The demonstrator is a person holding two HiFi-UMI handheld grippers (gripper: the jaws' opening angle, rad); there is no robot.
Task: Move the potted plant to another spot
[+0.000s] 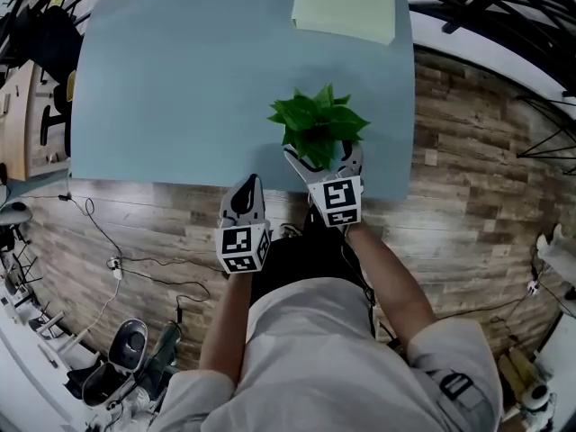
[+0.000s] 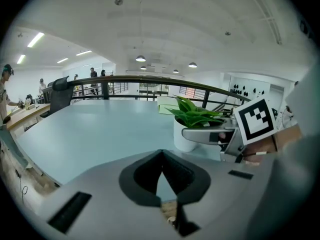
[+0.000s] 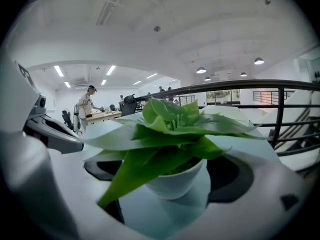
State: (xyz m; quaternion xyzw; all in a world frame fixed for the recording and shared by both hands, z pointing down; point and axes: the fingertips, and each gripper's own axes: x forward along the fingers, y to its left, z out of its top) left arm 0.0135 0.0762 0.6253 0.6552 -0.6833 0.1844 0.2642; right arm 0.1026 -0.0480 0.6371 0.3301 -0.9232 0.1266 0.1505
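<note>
Left tool (image 2: 161,154): jaws are brought together at the tips and nothing is held between them. It is held at the near edge of the light blue worktop (image 1: 180,79), left of the plant and apart from it.

Potted plant (image 1: 318,124): it stands upright on the worktop, close to the near edge and toward the right side. The container is a white round pot (image 3: 175,184). Broad green leaves (image 3: 170,126) fill it and spread out over the rim.

Right tool (image 3: 167,176): jaws are spread wide, one on each side of the pot. The pot is seen between them, resting on the worktop. A gap is visible between the pot wall and the right-hand pad (image 3: 235,176). The left-hand pad is partly covered by a drooping leaf, so contact on that side cannot be told. No clamping on the pot is seen.

A pale yellow-green sheet (image 1: 345,3) lies flat at the far right of the worktop, well apart from the plant.
</note>
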